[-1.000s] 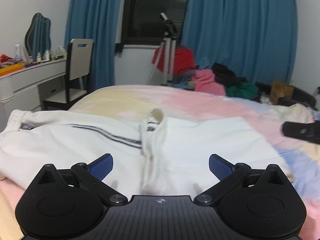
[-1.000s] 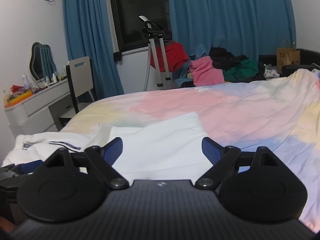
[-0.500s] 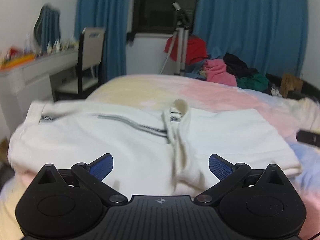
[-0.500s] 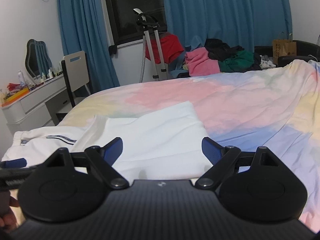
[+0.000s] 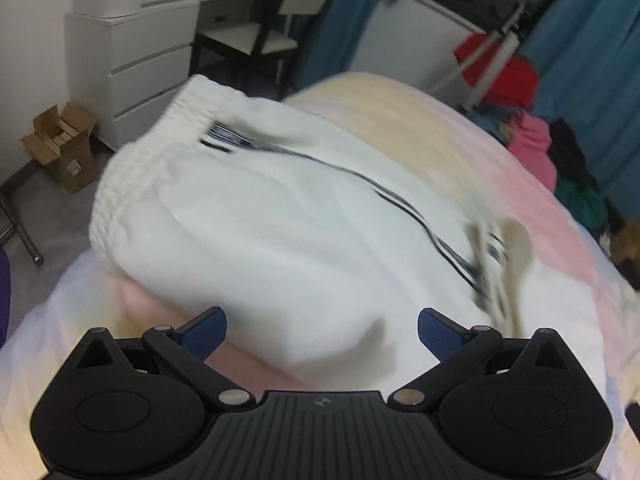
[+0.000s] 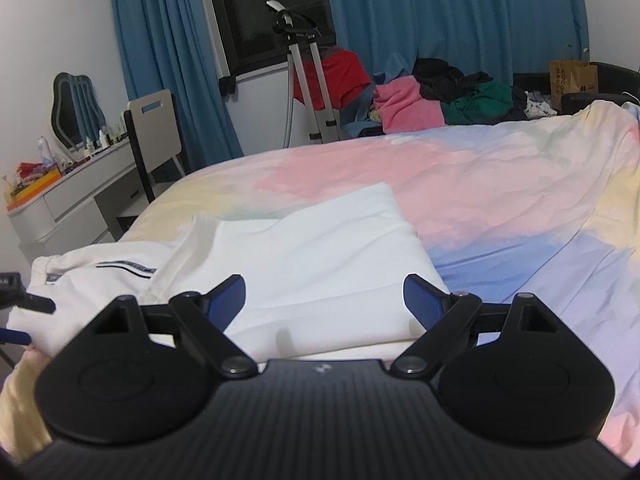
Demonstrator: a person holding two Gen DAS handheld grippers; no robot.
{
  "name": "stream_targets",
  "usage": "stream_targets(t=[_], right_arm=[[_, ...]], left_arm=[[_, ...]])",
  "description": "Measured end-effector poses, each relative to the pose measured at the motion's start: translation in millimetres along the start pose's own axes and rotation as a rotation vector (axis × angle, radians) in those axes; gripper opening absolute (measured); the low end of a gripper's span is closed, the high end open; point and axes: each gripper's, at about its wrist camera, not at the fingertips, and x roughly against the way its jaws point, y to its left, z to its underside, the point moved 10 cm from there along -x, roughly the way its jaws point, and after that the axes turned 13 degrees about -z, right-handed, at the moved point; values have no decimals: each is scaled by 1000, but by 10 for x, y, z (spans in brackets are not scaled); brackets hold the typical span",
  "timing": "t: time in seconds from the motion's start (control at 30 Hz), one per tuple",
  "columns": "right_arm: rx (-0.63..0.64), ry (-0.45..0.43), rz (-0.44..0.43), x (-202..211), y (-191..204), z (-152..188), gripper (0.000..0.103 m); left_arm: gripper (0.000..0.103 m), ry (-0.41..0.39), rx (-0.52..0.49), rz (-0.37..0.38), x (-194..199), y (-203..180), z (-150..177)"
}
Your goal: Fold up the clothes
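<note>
White trousers [image 5: 288, 232] with a thin dark side stripe and an elastic waistband lie folded on the pastel bedspread [image 5: 460, 136]. In the left wrist view my left gripper [image 5: 322, 334] hovers open over the garment's near edge, nothing between its blue pads. The picture is blurred and tilted. In the right wrist view the white trousers [image 6: 320, 256] lie flat, the folded right half just beyond my right gripper [image 6: 324, 300], which stands open and empty above the near hem. The left gripper's [image 6: 16, 312] black tip shows at the far left beside the waistband.
A white dresser [image 5: 136, 48], a chair [image 5: 256, 36] and a cardboard box [image 5: 60, 148] stand left of the bed. A tripod [image 6: 308, 80] and a heap of clothes [image 6: 432, 96] sit beyond the bed by blue curtains. A paper bag [image 6: 572, 76] is far right.
The left gripper has swung left and tilted down toward the waistband end of the trousers, blurring its view. The right gripper has barely moved. Both stay open.
</note>
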Motion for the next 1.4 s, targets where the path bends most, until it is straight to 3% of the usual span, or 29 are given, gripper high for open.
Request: stream_targets(t=[0.5, 0.67, 0.77, 0.93, 1.0, 1.13, 1.2, 1.27, 1.3, 1.4], right_arm=[[24, 50, -2, -156, 124, 110, 87], [86, 83, -12, -237, 248, 238, 87], [104, 102, -10, -263, 286, 298, 88], [101, 114, -16, -260, 301, 327, 87], [96, 113, -24, -268, 307, 321, 88], [103, 89, -50, -302, 386, 285, 87], [119, 56, -66, -329, 464, 242, 87], [156, 40, -76, -408, 550, 228, 88], [178, 43, -81, -465, 593, 242, 88], [216, 155, -100, -753, 666, 483, 88]], left_arm=[[101, 103, 556, 210, -323, 677, -101], [96, 110, 618, 224, -286, 824, -49], [96, 128, 667, 210, -214, 979, 93], [101, 156, 766, 265, -289, 1108, 132], [101, 128, 771, 254, -355, 1143, 49], [98, 39, 736, 149, -490, 1242, -106], [91, 7, 717, 99, -533, 1298, -153], [72, -24, 682, 35, -552, 1335, -204], [70, -35, 663, 17, -555, 1326, -236], [57, -81, 593, -29, -506, 1222, -347]])
